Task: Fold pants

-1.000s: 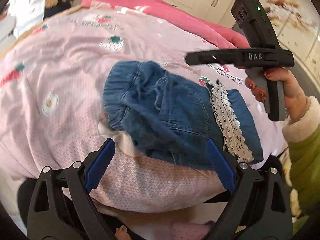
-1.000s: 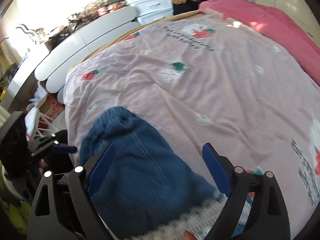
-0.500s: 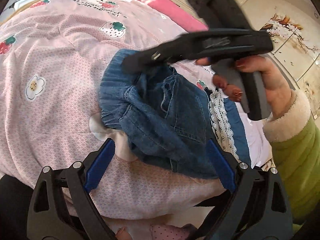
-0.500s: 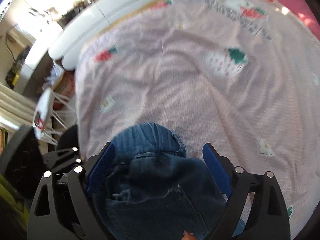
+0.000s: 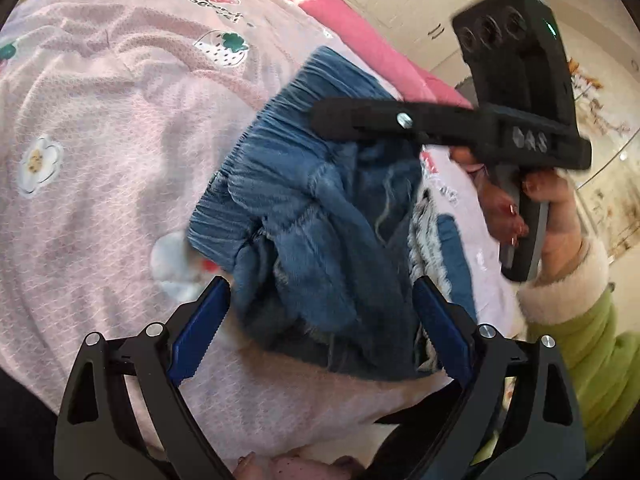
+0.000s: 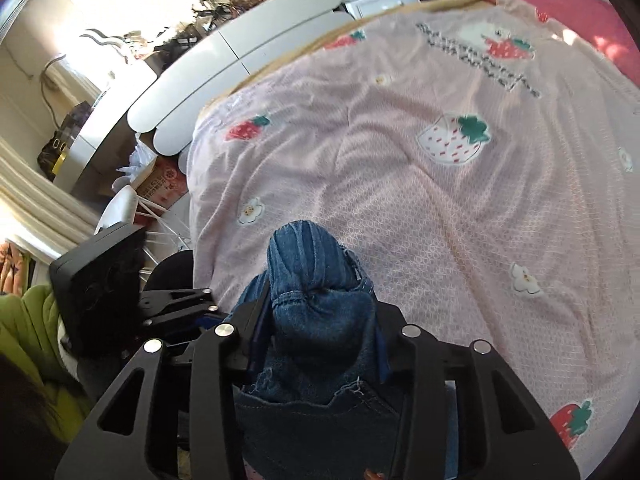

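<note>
**Denim pants: handling notes, waistband pinch under way**

Denim pants [image 5: 320, 240] are seen bunched on the pink strawberry-print bedspread [image 5: 100, 160], near its front edge, with a lace-trimmed hem [image 5: 426, 240] at the side away from the ribbed waistband [image 6: 304, 256].

The right gripper [image 6: 320, 344] is closing; a wad of waistband fabric is gathered between its pads and appears pressed by them. The left gripper [image 5: 316, 332] is held wide apart just above the near edge of the pants, with nothing clamped.

Fabric is judged soft, limp and light, though thick where layers stack; no shape is kept once it is lifted, and slack is expected to sag. Slippage is judged unlikely on the ribbed elastic. The lace is judged the snag-prone part. A hold at the waistband corners or leg hems is judged best, not mid-panel.
</note>
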The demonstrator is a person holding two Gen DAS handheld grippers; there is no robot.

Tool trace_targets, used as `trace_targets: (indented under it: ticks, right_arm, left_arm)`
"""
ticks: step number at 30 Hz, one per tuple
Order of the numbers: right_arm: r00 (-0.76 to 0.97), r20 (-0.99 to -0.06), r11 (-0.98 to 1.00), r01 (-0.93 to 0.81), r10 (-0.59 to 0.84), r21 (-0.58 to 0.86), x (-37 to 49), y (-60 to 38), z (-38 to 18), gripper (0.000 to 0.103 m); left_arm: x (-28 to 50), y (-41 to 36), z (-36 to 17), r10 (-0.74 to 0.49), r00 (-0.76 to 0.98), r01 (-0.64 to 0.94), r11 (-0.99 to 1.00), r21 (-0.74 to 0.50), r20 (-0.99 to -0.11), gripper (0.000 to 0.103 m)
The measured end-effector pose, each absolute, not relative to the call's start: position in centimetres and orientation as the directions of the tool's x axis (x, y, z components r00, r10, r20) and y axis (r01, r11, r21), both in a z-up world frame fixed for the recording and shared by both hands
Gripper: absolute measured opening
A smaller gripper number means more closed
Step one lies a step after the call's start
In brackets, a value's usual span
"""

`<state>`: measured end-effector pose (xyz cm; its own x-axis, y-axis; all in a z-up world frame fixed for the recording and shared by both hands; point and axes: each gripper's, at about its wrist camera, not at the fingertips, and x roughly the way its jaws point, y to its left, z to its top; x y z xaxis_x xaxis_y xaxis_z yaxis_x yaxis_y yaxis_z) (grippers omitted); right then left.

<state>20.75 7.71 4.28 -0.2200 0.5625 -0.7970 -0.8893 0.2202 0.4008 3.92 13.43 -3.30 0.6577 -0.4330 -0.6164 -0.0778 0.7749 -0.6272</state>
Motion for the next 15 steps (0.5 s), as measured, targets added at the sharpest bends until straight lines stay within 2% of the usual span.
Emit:
trace_targets:
  ticks: [2,4,8,15]
  right_arm:
    - [-0.217,-0.787,0.220,-0.887,0.578,0.406,20.8,7.0,4.8,0.039]
    - [-0.204,-0.777,0.232,-0.882,0.596,0.410,21.0,6.1,5.4,0.039]
    - [-0.183,-0.748,0.259,-0.864,0.638,0.432,22.1,3.7,6.4,0.041]
    - [-0.146,-0.704,0.299,-0.832,0.694,0.468,23.5,-2.4,7.6,0.044]
  left_arm:
    - [4.4,13.3,-2.8,-0.432,0.676,-0.062,0.774,-0.630,-0.597,0.085]
    - [4.7,13.1,-2.3,-0.425,0.686,-0.049,0.783,-0.621,-0.590,0.080]
    - [5.2,11.8,-1.0,-0.404,0.711,-0.011,0.812,-0.584,-0.575,0.056]
    - [5.4,7.2,1.9,-0.387,0.729,0.109,0.880,-0.463,-0.565,0.051]
